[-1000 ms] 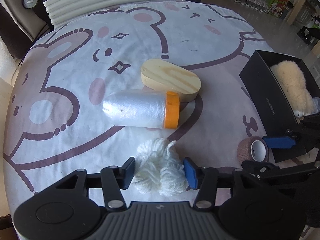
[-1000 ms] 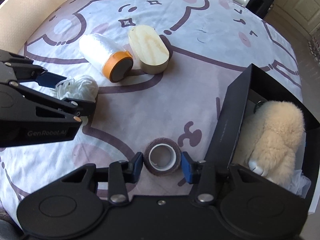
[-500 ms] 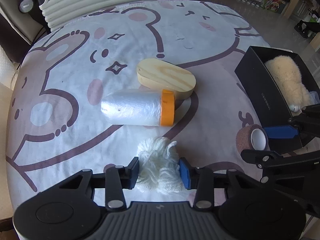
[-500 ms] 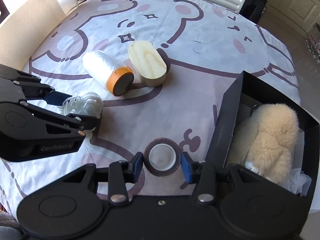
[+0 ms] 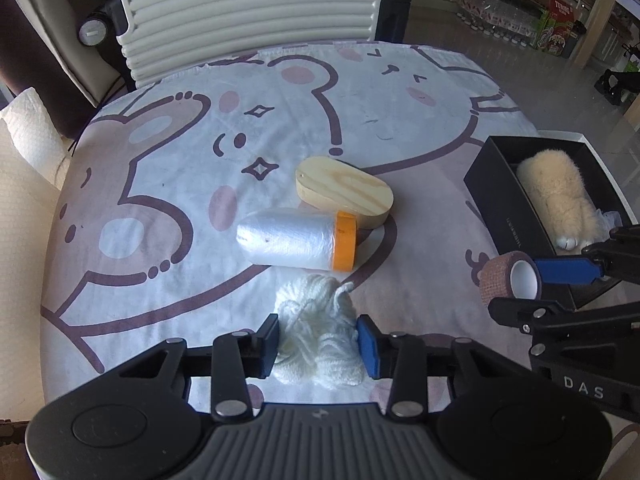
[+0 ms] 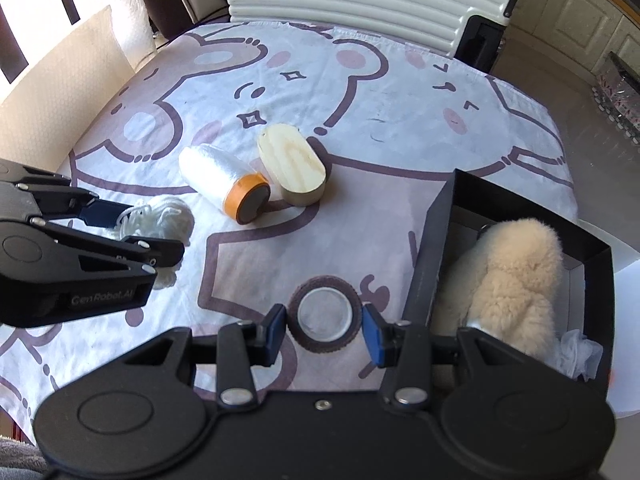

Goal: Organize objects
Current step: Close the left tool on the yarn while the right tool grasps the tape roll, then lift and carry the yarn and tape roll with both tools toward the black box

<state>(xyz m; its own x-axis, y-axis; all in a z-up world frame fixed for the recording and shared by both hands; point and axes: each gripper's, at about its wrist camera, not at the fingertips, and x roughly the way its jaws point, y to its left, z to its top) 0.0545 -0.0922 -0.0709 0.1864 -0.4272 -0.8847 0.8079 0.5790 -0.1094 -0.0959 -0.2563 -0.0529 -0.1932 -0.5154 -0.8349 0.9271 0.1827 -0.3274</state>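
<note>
Black box (image 6: 430, 240) at tabletop's right edge holds only the plush toy (image 6: 516, 276). Film roll (image 5: 296, 238) and wood block (image 5: 344, 190) sit untouched mid-table. Left gripper (image 5: 318, 344) fingers clamp the yarn bundle (image 5: 320, 332); right gripper (image 6: 324, 326) fingers grip the tape roll (image 6: 325, 314), beside the box. Four items left.

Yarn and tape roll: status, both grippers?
Left gripper shut on yarn bundle. Right gripper shut on tape roll, beside black box. Path into box looks clear.

Plush toy (image 6: 516, 276) in box (image 6: 430, 256); film roll (image 6: 220, 186) beside wooden block (image 6: 292, 168).
</note>
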